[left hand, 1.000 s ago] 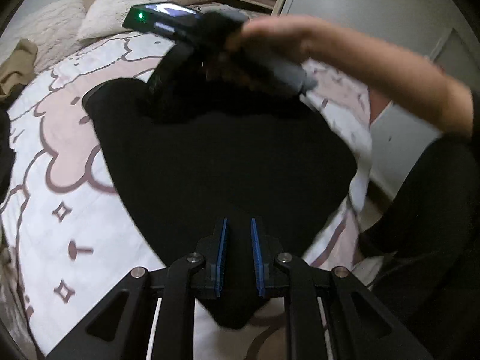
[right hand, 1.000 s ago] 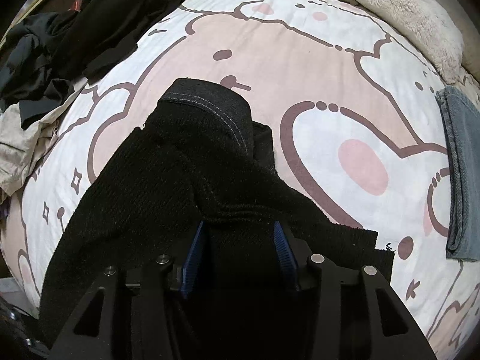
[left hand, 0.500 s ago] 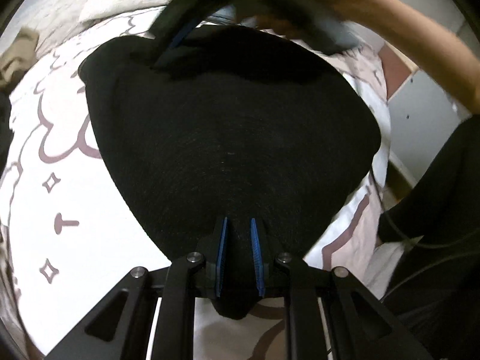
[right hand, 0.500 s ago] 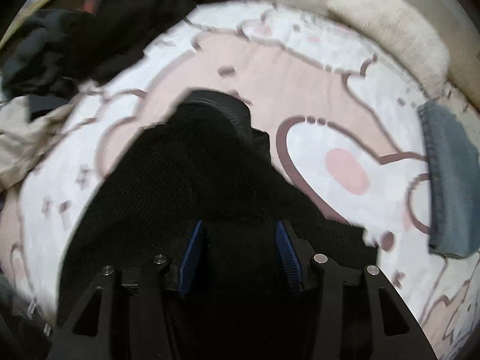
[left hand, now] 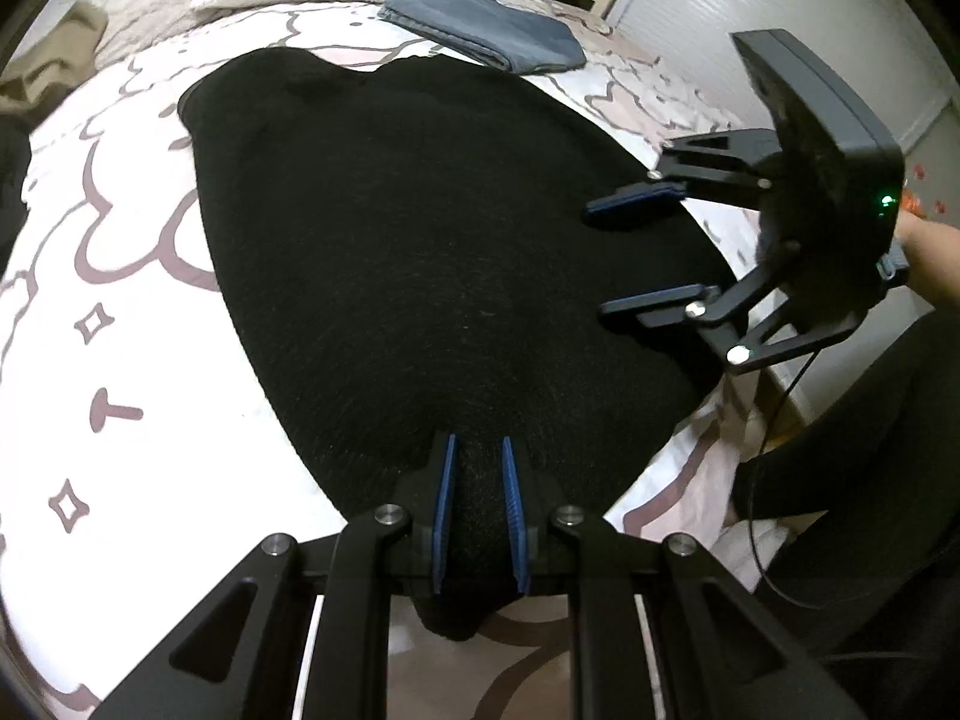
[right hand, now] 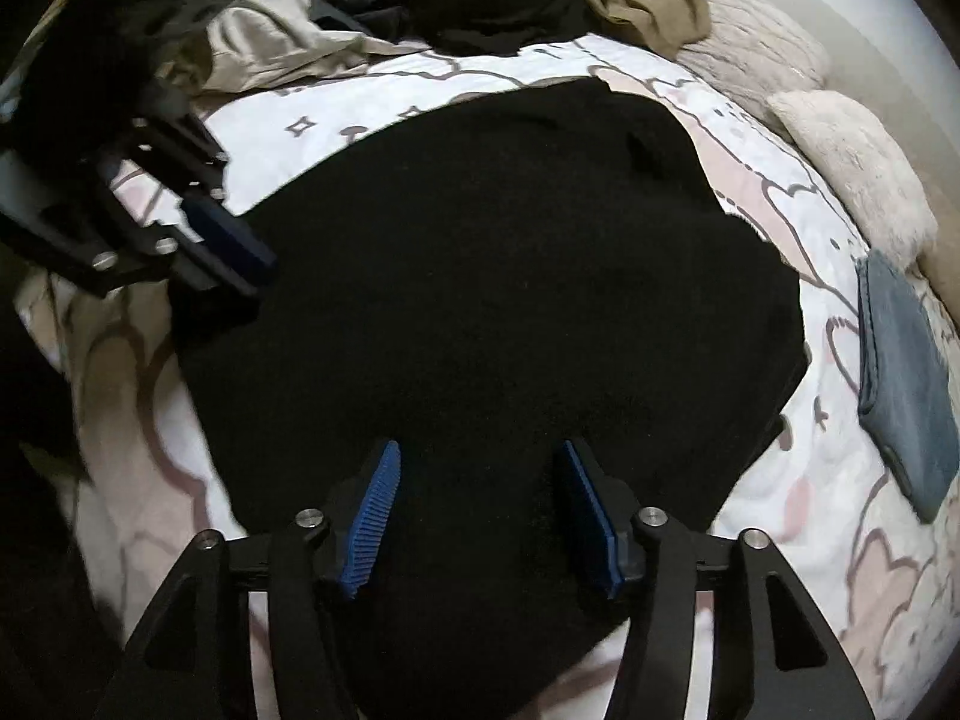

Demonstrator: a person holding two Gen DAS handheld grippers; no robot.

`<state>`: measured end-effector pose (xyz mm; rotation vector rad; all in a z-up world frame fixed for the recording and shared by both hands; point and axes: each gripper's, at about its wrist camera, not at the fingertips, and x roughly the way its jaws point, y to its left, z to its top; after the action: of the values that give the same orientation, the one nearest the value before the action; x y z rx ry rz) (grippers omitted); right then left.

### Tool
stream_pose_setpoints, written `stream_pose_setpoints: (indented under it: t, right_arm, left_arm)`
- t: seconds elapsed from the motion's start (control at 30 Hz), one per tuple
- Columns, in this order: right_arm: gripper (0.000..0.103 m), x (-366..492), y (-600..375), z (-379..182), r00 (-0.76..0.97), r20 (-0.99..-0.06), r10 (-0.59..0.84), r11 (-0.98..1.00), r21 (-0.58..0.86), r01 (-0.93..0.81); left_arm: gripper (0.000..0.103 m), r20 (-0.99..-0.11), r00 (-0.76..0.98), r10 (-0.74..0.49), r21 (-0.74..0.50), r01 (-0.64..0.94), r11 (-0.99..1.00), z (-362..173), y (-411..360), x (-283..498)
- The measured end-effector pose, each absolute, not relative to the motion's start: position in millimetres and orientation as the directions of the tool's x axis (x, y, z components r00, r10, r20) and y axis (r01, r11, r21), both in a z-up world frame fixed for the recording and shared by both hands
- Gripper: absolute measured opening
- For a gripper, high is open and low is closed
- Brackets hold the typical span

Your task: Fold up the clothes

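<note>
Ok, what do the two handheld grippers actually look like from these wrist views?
Both are matte black linkage frames with silver pivot bolts and ribbed blue pads. The left gripper shows narrow blue strips. The right gripper carries a dark boxy housing with a green light and a thin black cable.

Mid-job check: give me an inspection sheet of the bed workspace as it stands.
Surface: bedspread, white with pink cartoon print.
Job's things: black garment spread flat; folded blue-grey garment beyond it.
Clutter: heap of unfolded clothes; fluffy pillow.
Grippers: left claw clamped on the black garment's near edge; right claw opening, nothing between its pads.
Cables: black cable hanging from the right claw.
Surroundings: pale cabinet front.
</note>
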<state>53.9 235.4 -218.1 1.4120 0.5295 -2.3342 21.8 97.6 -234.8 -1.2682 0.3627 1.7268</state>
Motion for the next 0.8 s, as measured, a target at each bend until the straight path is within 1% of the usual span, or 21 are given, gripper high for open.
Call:
stream_pose_setpoints:
  t: [0.07,0.1,0.2,0.27,0.3,0.37,0.53,0.67,0.8]
  right_arm:
    - [0.061,59,233,-219,-0.469,-0.878,-0.1,-0.865,-0.156,0.476]
    - [0.061,60,234,-217,-0.473,-0.874,-0.11,-0.869,-0.146,0.472]
    - [0.062,59,249,-198,-0.434,-0.886,-0.166,-0.903,-0.04,0.427]
    - [0.062,69,258,-181,-0.421,-0.873,-0.247,-0.913,0.065,0.402]
    - [0.062,78,260,-177,-0.418,-0.868,-0.268,-0.906,0.08,0.416]
    - [0.062,99,261,-177,-0.415,-0.866,-0.278,-0.886,0.064,0.459]
    - [0.062,124,256,-213,-0.403,-0.892,-0.206,-0.855,-0.037,0.517]
    - [0.062,117,262,-229,-0.392,-0.888,-0.239,-0.867,0.013,0.499]
    - [0.065,120,259,-231,-0.414,-0.878,-0.24,-0.863,-0.002,0.505]
  left_arm:
    - [0.016,-0.865,-0.037,0.5,-0.266,-0.811,-0.521,-235,88,18]
    - [0.016,-0.863,-0.036,0.503,-0.271,-0.808,-0.523,-234,87,18]
    - [0.016,-0.862,-0.039,0.505,-0.278,-0.798,-0.535,-234,85,17]
    - [0.016,-0.861,-0.05,0.505,-0.269,-0.799,-0.538,-235,83,18]
    - [0.016,-0.861,-0.053,0.506,-0.267,-0.799,-0.538,-235,83,19]
    - [0.016,-0.86,-0.056,0.508,-0.266,-0.799,-0.54,-236,82,20]
    - [0.016,-0.859,-0.058,0.509,-0.261,-0.806,-0.532,-237,81,20]
    - [0.016,-0.858,-0.075,0.509,-0.236,-0.821,-0.52,-237,80,24]
    - [0.016,-0.86,-0.104,0.499,-0.191,-0.841,-0.506,-237,80,29]
